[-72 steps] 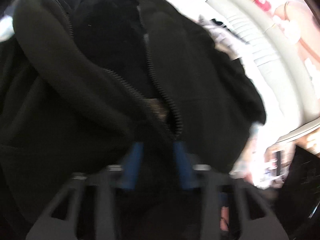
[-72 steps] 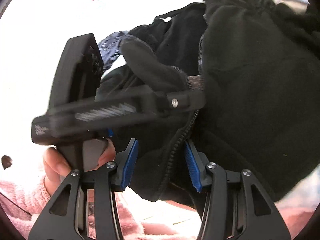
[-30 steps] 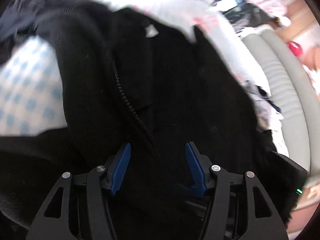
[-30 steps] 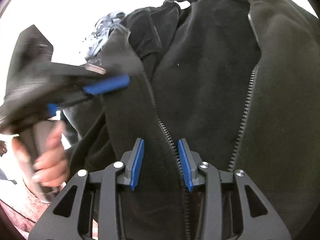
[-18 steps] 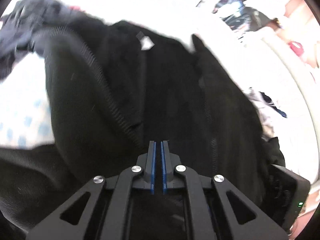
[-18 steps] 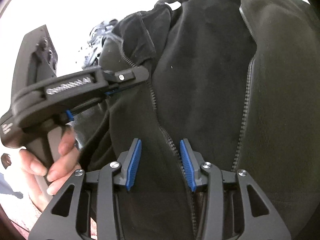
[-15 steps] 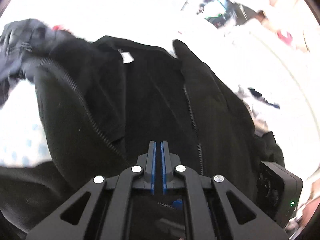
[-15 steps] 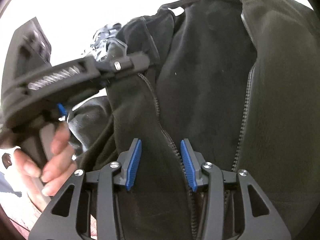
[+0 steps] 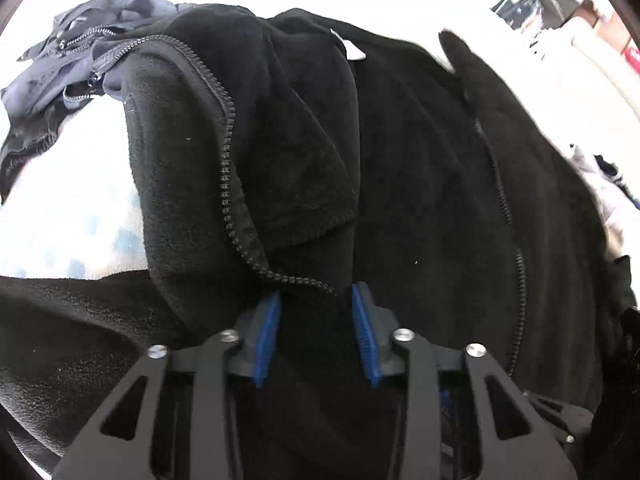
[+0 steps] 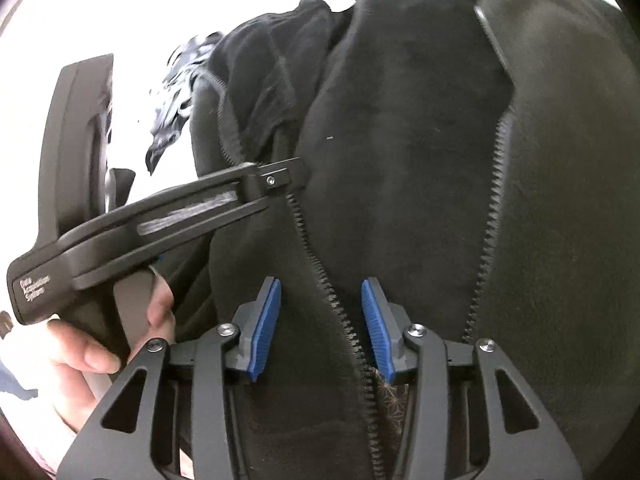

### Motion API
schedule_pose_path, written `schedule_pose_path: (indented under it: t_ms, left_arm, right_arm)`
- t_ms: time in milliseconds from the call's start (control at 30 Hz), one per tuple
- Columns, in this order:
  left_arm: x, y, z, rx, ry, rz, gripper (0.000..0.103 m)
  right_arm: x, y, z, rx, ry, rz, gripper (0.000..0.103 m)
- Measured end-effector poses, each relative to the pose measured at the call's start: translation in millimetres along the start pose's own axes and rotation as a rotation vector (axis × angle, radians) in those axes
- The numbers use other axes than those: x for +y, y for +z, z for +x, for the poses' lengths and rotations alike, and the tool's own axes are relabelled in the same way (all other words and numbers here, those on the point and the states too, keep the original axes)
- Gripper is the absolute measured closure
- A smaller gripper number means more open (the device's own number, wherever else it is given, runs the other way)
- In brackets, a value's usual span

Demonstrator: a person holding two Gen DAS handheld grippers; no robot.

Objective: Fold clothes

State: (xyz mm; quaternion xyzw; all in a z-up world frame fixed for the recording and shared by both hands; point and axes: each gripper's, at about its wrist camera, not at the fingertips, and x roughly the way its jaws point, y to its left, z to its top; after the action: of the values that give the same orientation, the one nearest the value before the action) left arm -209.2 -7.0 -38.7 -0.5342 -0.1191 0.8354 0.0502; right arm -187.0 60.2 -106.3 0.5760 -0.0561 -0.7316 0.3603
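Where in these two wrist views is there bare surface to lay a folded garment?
Bare pale surface lies left of the black fleece jacket, below the dark blue garment. Another patch lies above the left gripper. The middle and right are covered by fleece.

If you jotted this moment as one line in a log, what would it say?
task: fold clothes | item: black fleece jacket, unzipped | left claw: opening, fleece between pads | right claw: closing around zipper edge | stage: not folded yet

A bright white surface (image 9: pixel 72 200) carries the black fleece jacket (image 9: pixel 420 160); a dark blue garment (image 9: pixel 48 80) lies beside it.
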Motion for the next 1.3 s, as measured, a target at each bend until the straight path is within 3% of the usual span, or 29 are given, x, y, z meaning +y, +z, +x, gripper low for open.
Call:
schedule_pose_path:
  t_ms: [33,100,200,400,533,600,633,700,767,833,900,1000,1067,1100,1133,1167,1300]
  left_arm:
    - [1,2,-6,-0.014,-0.025,-0.001,0.086]
    - [0,8,-20,-0.045,-0.074,0.009,0.090]
    - [-11,17,-39,-0.094,-0.134,0.042,0.090]
    - [-96,50,-57,-0.122,-0.279,0.244,0.090]
    - [-155,40,-38,-0.035,-0.410,0.372,0.086]
    - [-169,33,-8,0.079,-0.374,0.384,0.080]
    - [-168,29,4,0.127,-0.354,0.370,0.080]
    - [-150,22,4,0.137,-0.385,0.313,0.076]
    - [-123,15,-13,0.096,-0.401,0.265,0.063]
    - [-94,10,-33,0.042,-0.401,0.226,0.059]
    - [-70,4,-46,0.025,-0.399,0.200,0.054]
    - [-40,-16,-47,0.063,-0.373,0.186,0.052]
    - [-29,-28,-33,0.114,-0.311,0.202,0.052]
    - [-25,-34,-28,0.145,-0.263,0.213,0.052]
    - [-20,-39,-29,0.149,-0.230,0.225,0.052]
    - [-16,-44,-32,0.143,-0.203,0.237,0.052]
    - [4,-57,-46,0.134,-0.213,0.202,0.051]
  right_arm:
    - [2,-1,-2,-0.019,-0.003,-0.001,0.078]
    - [5,-2,-7,-0.067,-0.016,0.009,0.087]
    - [7,-5,-23,-0.124,-0.033,0.010,0.090]
    - [-10,-13,-96,-0.309,-0.057,0.085,0.096]
    - [-49,-26,-152,-0.389,-0.148,0.175,0.096]
    - [-63,-32,-150,-0.376,-0.194,0.230,0.096]
    - [-73,-35,-148,-0.357,-0.195,0.257,0.094]
    - [-91,-41,-145,-0.314,-0.187,0.295,0.093]
    - [-96,-43,-144,-0.307,-0.185,0.290,0.089]
    - [-99,-42,-142,-0.308,-0.151,0.290,0.075]
    - [-100,-38,-139,-0.307,-0.088,0.276,0.075]
    - [-94,-29,-126,-0.254,-0.012,0.221,0.072]
    - [-94,-25,-97,-0.189,0.031,0.206,0.070]
    - [-96,-26,-84,-0.152,0.018,0.216,0.073]
    - [-97,-27,-80,-0.136,-0.021,0.224,0.084]
    - [-95,-27,-82,-0.140,-0.056,0.214,0.086]
    - [-91,-41,-102,-0.149,-0.153,0.208,0.082]
